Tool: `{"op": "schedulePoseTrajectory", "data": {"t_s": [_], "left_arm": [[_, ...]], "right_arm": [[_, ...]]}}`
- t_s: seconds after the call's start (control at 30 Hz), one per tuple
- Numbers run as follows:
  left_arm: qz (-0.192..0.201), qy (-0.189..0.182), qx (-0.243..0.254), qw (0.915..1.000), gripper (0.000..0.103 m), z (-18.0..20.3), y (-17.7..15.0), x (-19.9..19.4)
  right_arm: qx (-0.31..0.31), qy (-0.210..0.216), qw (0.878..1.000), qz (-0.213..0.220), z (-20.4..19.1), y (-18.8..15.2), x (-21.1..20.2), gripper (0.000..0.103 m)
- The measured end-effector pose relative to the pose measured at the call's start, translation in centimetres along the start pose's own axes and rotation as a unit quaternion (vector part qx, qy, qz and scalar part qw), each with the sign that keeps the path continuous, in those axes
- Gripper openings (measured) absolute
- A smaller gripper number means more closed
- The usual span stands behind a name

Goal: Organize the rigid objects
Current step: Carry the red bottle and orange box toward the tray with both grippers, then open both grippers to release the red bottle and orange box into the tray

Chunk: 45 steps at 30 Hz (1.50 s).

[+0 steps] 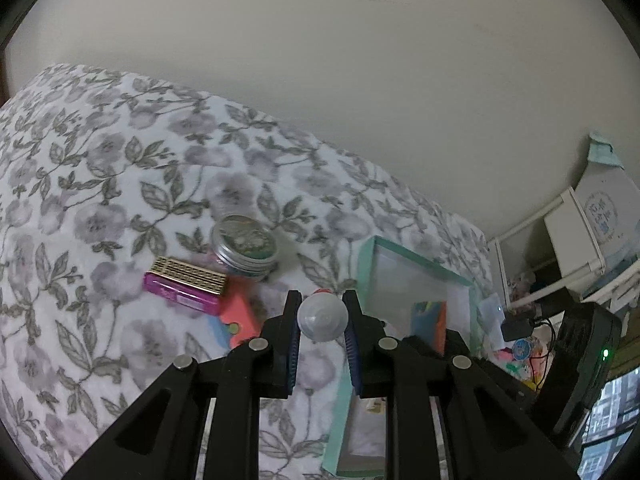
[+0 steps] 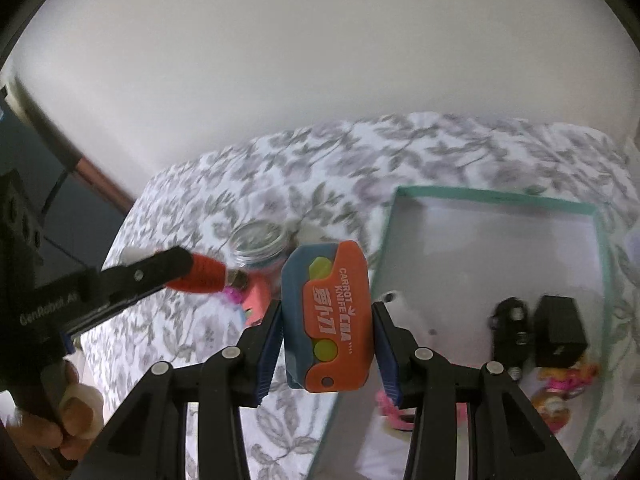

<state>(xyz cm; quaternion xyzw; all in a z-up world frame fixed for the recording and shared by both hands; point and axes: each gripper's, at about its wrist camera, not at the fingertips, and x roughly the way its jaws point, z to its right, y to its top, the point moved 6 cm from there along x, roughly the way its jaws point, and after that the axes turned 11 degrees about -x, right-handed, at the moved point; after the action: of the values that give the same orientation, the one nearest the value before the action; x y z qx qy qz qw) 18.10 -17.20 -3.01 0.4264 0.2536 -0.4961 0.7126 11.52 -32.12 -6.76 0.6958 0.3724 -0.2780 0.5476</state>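
My left gripper (image 1: 322,308) is shut on a small red tube with a round white cap (image 1: 322,318), held above the floral bedspread. The right wrist view shows that gripper (image 2: 192,272) from the side, with the red tube (image 2: 204,276) sticking out of its jaws and a hand on its handle. My right gripper (image 2: 326,312) is shut on an orange-and-blue carrot knife toy (image 2: 326,320), held upright at the left edge of a teal-rimmed white tray (image 2: 480,194). That tray (image 1: 362,264) lies to the right in the left wrist view.
On the bedspread (image 1: 100,200) lie a round metal tin (image 1: 245,244), a pink-and-gold box (image 1: 184,284) and a coral-pink piece (image 1: 240,316). The tray holds a black adapter (image 2: 560,330), a small black part (image 2: 508,328) and pink toys (image 2: 560,384). White shelves (image 1: 572,240) stand far right.
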Motion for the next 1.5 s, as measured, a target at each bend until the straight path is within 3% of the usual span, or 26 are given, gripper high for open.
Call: {"op": "schedulePoseTrajectory", "data": {"t_s": [0.2, 0.27, 0.5, 0.83, 1.0, 1.23, 1.5], "left_arm": [[-0.017, -0.01, 0.035, 0.9992, 0.021, 3.4, -2.1, 2.3], [-0.026, -0.008, 0.049, 0.9984, 0.021, 4.6, -3.1, 3.5], [-0.054, -0.008, 0.086, 0.9948, 0.021, 8.2, -5.7, 6.9], [-0.056, -0.038, 0.121, 0.9904, 0.021, 10.9, -8.4, 10.0], [-0.082, -0.015, 0.113, 0.99, 0.021, 9.3, -9.7, 11.9], [-0.092, -0.015, 0.1, 0.9906, 0.021, 8.0, -10.0, 12.1], [-0.102, -0.011, 0.103, 0.9893, 0.033, 8.4, -10.3, 11.8]], "right_arm": [[0.042, -0.067, 0.997, 0.011, 4.9, -0.5, -1.3, 0.046], [0.064, -0.105, 0.992, 0.016, 7.5, -1.0, -2.1, 0.046], [0.126, -0.178, 0.976, 0.009, 14.4, -3.5, -3.7, 0.046], [0.147, -0.186, 0.971, 0.012, 16.9, -4.8, -4.0, 0.046], [0.136, -0.187, 0.973, 0.013, 16.5, -4.7, -3.5, 0.046], [0.118, -0.195, 0.974, 0.002, 15.9, -4.6, -2.5, 0.045], [0.112, -0.193, 0.975, -0.001, 15.4, -4.4, -2.4, 0.046]]}}
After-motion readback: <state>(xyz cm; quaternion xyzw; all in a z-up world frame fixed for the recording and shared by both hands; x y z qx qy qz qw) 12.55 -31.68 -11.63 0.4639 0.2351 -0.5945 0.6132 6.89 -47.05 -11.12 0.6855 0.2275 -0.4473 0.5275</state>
